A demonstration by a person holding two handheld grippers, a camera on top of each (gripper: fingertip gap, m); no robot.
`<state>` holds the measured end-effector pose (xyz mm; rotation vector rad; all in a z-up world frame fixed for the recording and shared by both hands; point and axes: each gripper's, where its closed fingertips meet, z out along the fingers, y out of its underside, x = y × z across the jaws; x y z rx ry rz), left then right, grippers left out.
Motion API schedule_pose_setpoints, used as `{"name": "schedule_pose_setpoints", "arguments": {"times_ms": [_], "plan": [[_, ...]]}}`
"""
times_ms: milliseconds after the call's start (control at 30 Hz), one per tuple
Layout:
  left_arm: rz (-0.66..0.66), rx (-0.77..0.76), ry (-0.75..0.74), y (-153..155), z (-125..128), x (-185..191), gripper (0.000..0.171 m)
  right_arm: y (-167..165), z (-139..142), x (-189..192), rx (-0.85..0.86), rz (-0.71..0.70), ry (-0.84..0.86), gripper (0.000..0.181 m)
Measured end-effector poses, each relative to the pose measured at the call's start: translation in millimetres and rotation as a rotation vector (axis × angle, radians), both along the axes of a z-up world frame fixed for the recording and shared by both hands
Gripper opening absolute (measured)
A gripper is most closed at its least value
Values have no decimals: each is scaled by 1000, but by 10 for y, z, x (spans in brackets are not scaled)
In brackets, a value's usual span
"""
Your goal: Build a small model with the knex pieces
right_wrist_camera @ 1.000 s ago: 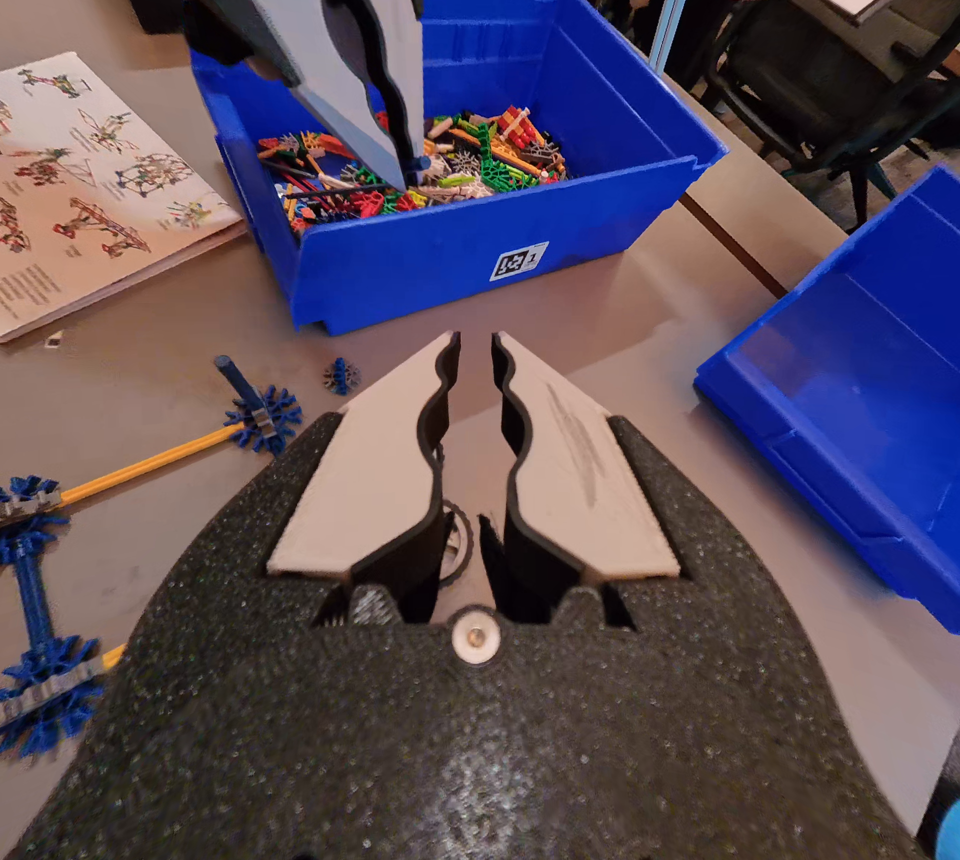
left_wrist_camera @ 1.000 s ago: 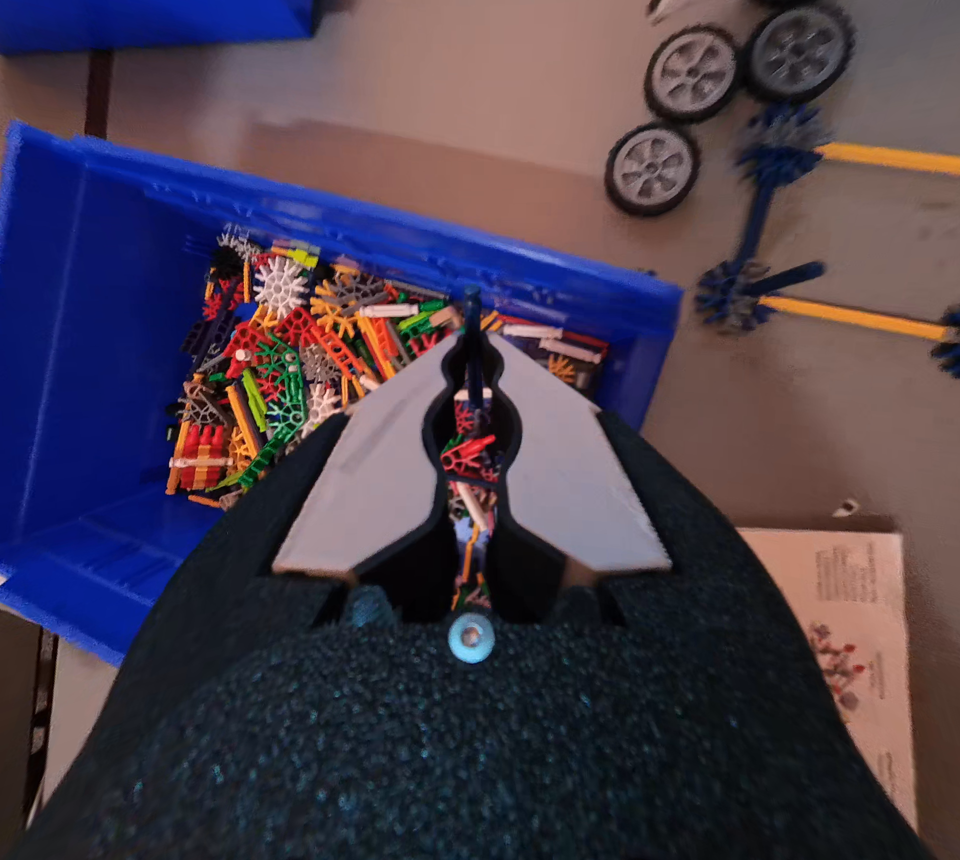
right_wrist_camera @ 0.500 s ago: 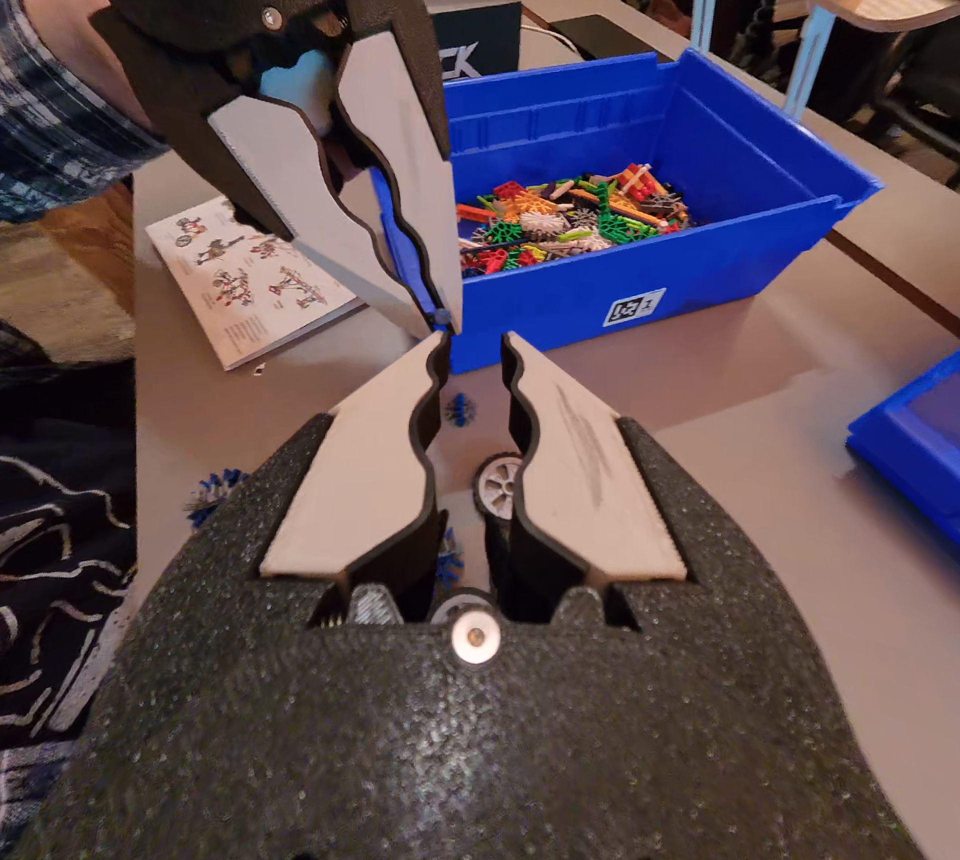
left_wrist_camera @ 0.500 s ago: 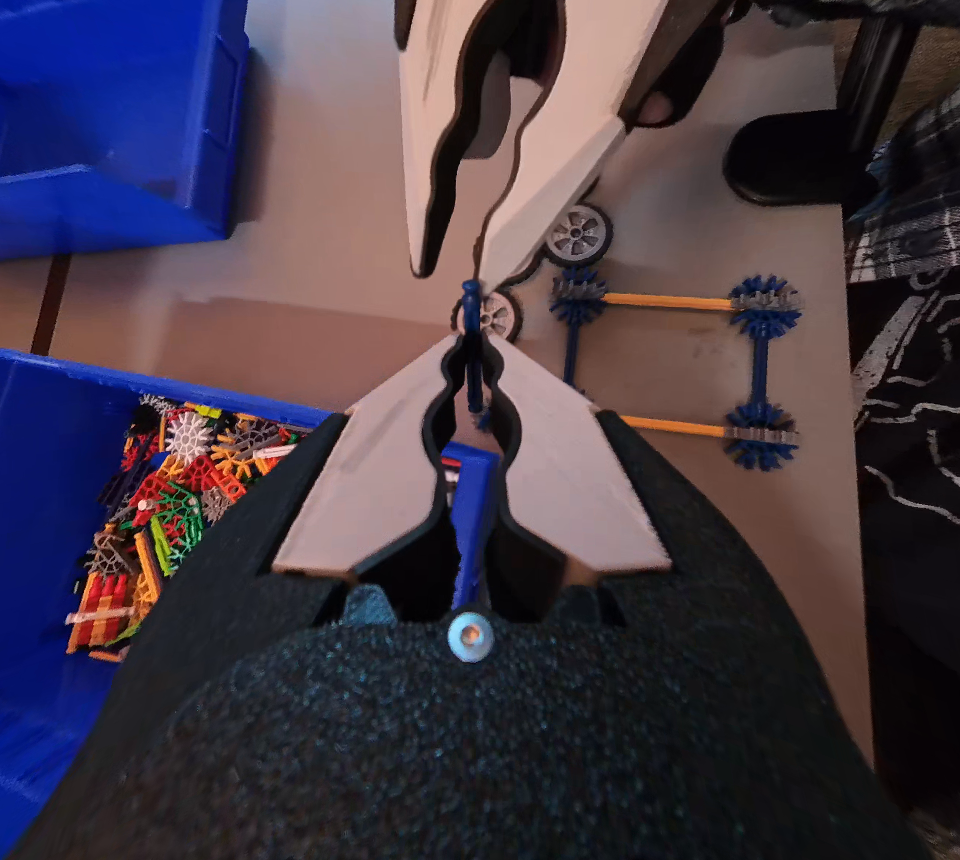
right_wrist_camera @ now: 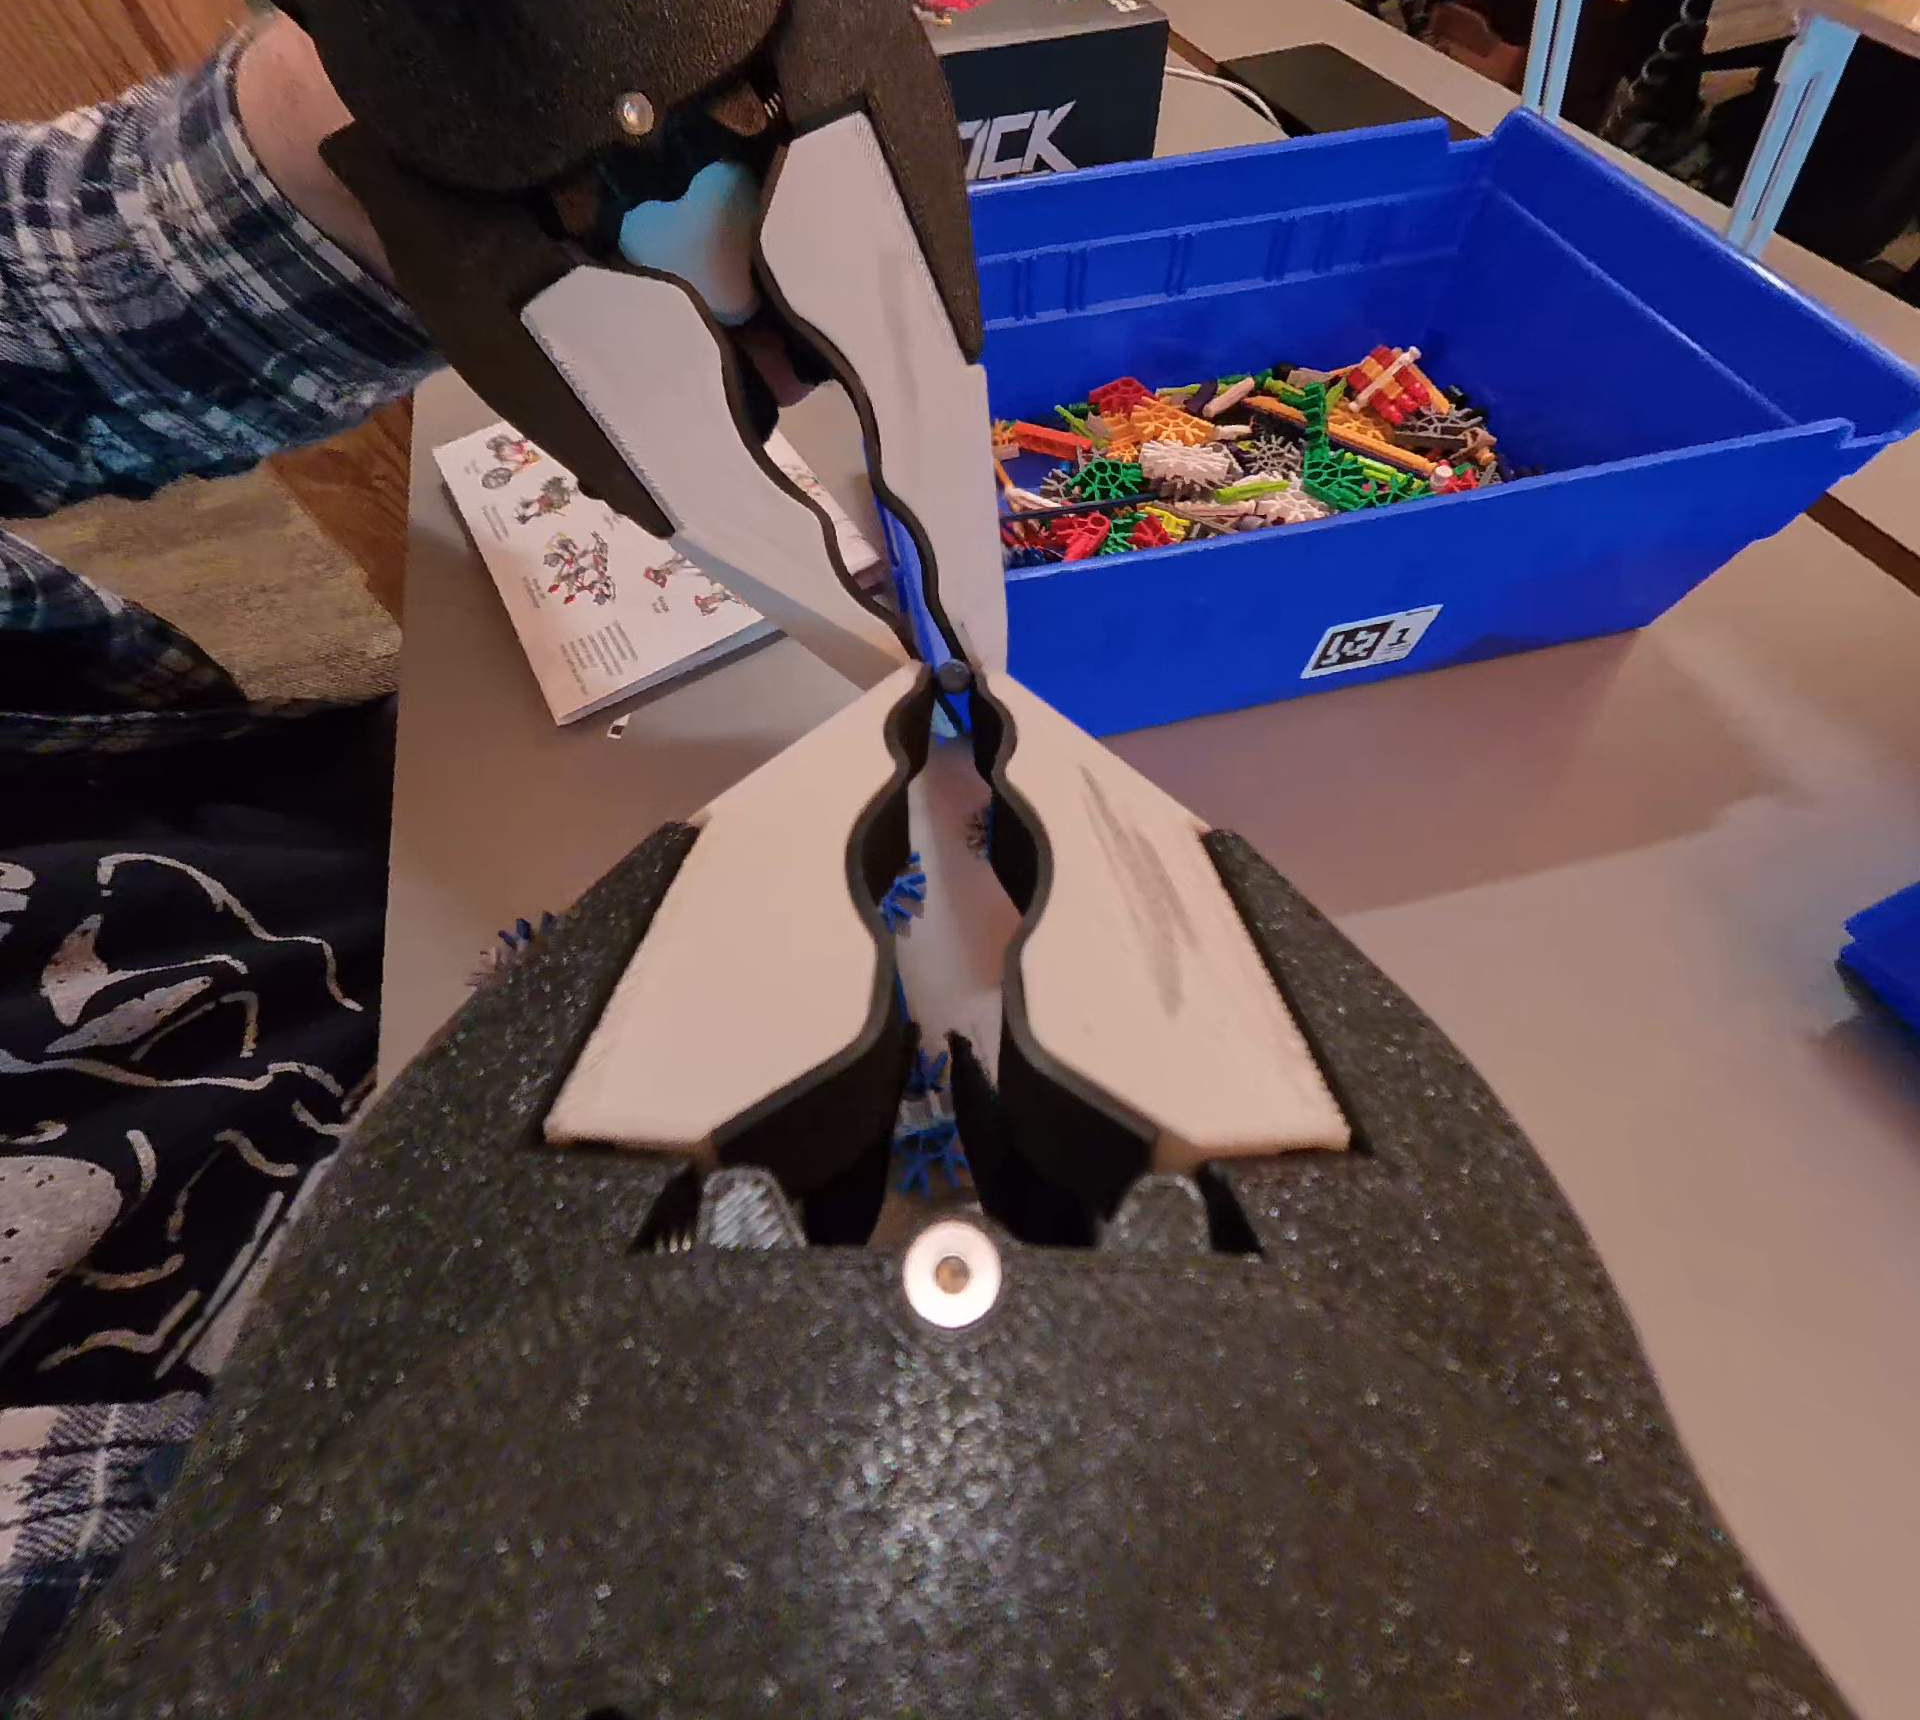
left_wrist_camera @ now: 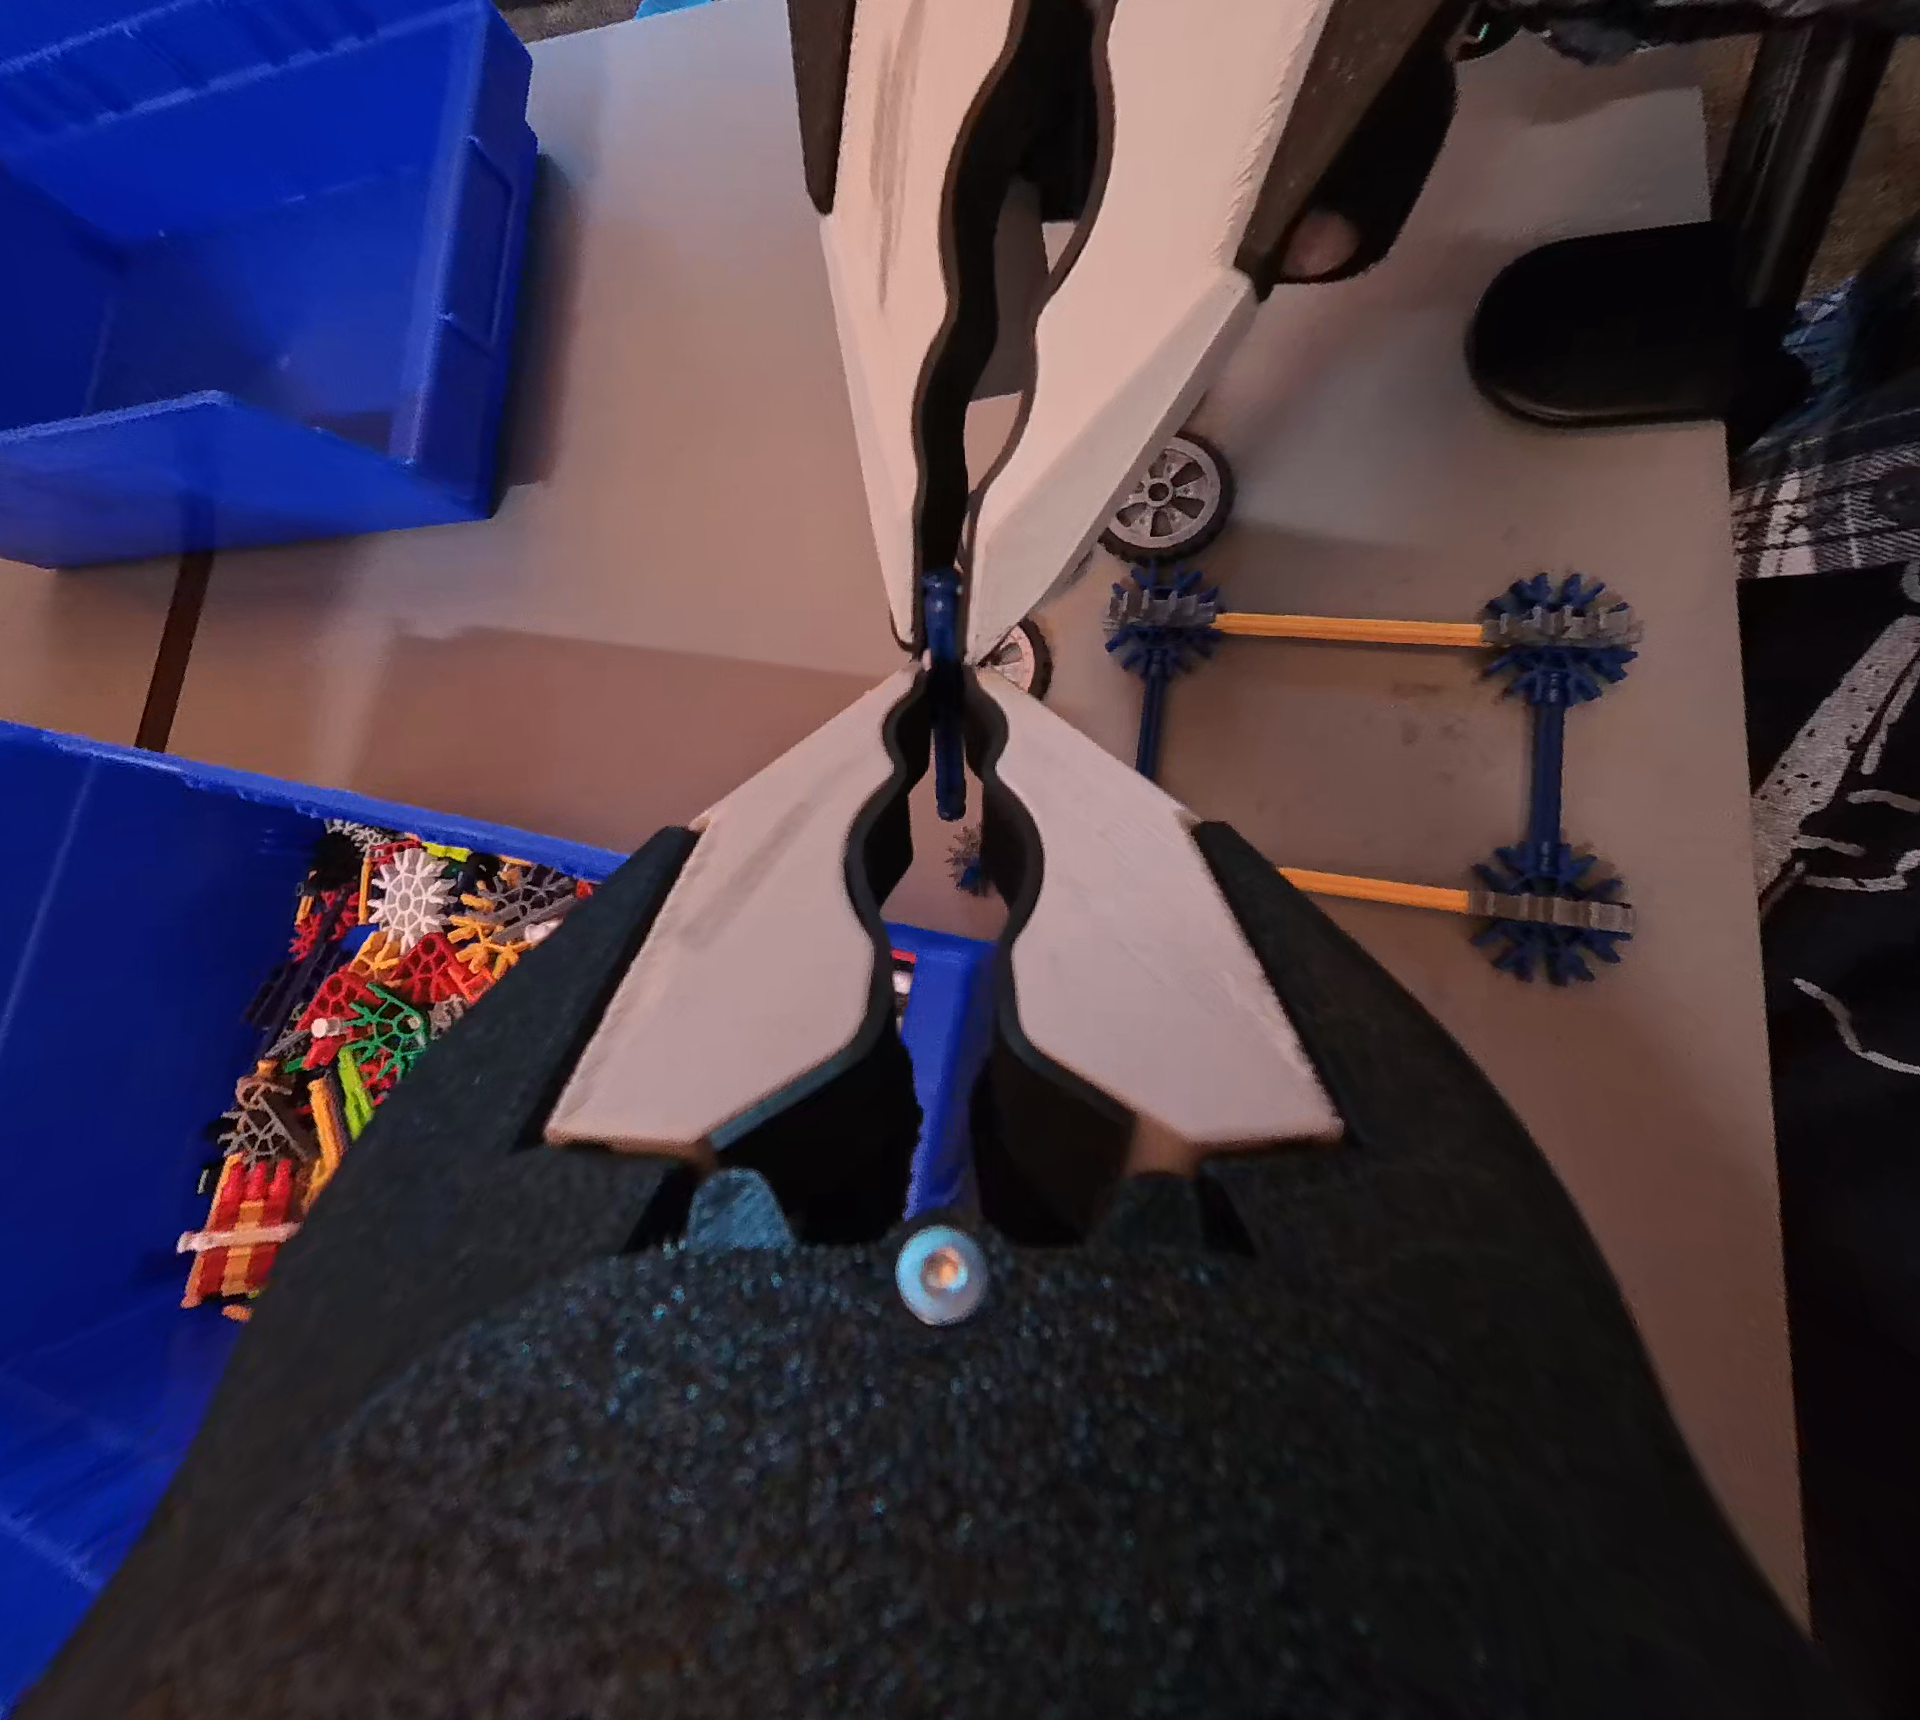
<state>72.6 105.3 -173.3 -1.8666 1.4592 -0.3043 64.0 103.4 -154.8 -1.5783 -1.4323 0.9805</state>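
Left claw and right claw meet tip-to-tip (both pinching a blue rod).

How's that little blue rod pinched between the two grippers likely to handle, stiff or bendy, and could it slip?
The blue rod looks like thin moulded plastic, so probably stiff and very light. The left gripper pinches it only at the fingertips, as does the right gripper, so it may pivot or slip. Dropped, it would likely roll.
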Motion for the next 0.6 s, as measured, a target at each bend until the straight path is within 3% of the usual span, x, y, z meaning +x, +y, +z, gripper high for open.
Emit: {"name": "schedule_pose_setpoints", "arguments": {"times_ms": [100,200,600], "plan": [[3,2,-7,-10,-28,-12,3,-50,29,-17,-29,27,21,14],[-6,-7,-19,-43,-69,7,3,-47,-1,-23,-24,26,12,6],[12,45,-14,-15,-87,9,3,-38,-24,-32,15,23,0,5]]}}
